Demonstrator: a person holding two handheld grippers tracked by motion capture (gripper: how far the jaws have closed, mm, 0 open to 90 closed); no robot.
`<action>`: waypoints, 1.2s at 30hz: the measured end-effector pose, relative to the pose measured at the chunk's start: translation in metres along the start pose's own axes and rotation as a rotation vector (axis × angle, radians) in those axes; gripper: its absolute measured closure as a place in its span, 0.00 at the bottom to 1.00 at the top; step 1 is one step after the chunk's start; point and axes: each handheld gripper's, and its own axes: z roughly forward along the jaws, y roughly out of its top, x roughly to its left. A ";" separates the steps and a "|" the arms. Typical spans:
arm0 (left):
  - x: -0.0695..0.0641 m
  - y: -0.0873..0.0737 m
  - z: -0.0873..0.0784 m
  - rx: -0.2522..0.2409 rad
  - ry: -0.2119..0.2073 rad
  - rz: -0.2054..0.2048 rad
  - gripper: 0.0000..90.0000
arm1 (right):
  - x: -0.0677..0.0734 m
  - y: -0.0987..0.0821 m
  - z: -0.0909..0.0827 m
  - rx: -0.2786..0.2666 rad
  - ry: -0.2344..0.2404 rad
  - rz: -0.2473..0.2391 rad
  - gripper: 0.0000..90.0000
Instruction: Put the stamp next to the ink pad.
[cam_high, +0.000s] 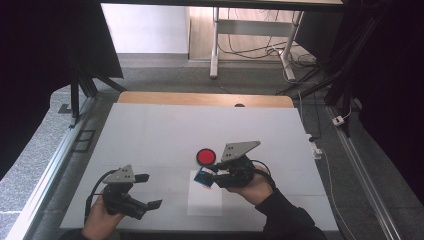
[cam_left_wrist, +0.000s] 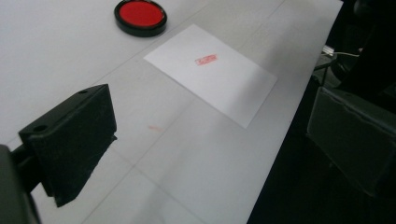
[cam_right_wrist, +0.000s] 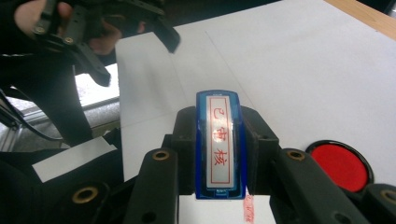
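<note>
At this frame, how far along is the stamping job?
Done: the paper already carries one red imprint. In hand: the right gripper is shut on the blue stamp, held above the sheet beside the open red ink pad. The left gripper is open. Left, probably: setting the stamp down.

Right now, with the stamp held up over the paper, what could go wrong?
1. The paper lies loose, and the left gripper hangs open off it, so it may slide or lift during stamping.
2. A red mark is already printed; another press could overlap it.
3. The stamp, clamped in the right gripper, may land tilted.
</note>
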 end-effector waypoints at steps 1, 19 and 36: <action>0.000 -0.002 -0.002 0.004 0.010 -0.003 0.01 | 0.000 0.000 0.000 0.003 -0.006 0.003 0.79; 0.002 -0.027 -0.021 0.014 0.045 -0.085 0.00 | -0.015 -0.009 -0.002 0.034 -0.094 0.034 0.79; 0.002 -0.036 -0.033 0.016 0.106 -0.097 0.00 | -0.042 -0.024 -0.010 0.087 -0.220 0.068 0.79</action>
